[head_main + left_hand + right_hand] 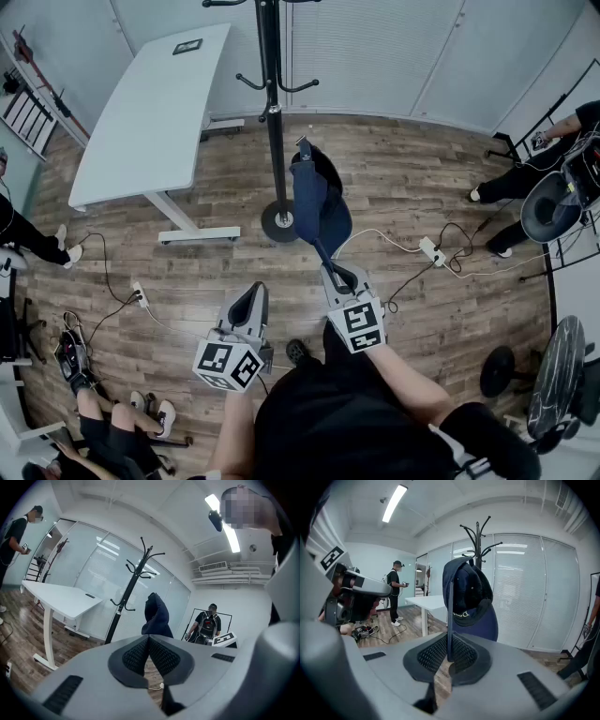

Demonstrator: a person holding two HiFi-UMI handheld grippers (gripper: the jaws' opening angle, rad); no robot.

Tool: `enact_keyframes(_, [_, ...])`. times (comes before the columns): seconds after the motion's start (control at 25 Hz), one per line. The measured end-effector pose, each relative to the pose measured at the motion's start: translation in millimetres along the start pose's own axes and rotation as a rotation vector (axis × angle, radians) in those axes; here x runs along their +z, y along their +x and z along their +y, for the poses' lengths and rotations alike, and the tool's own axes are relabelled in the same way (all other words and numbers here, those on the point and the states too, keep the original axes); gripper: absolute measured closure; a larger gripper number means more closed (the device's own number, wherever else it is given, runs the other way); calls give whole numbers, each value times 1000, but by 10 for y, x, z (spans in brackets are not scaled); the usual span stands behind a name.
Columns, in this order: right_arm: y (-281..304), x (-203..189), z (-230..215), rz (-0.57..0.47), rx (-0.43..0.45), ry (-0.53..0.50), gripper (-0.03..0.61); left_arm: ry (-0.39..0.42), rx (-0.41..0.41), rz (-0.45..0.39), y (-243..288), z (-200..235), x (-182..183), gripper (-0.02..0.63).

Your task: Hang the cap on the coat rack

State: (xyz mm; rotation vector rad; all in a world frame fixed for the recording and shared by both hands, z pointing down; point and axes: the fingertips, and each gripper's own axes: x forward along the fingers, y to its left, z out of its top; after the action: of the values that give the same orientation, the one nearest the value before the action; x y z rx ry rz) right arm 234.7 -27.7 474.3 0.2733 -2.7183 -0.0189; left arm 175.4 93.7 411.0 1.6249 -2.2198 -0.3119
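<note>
Your right tongs (448, 654) pinch the cap (469, 597) by an edge, near the coat rack (477, 536) — not yet hooked; left tongs (148, 654) pressed together, empty.

The right gripper (339, 274) reaches forward on an outstretched right forearm (411, 373). Its jaws are closed on a thin edge of the navy cap (317, 192), which stands up from between its fingers. The left gripper (251, 294) sits nearer the body, jaws together and pinching nothing.
</note>
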Motion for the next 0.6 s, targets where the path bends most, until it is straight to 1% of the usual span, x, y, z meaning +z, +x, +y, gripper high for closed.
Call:
enact_keyframes(0.12, [-35, 19, 17, -3, 10, -8, 534, 0, -3, 1, 5, -46, -15, 598])
enact_keyframes(0.6, [-69, 145, 243, -23, 45, -51, 534, 4, 0, -31, -171, 5, 64, 598])
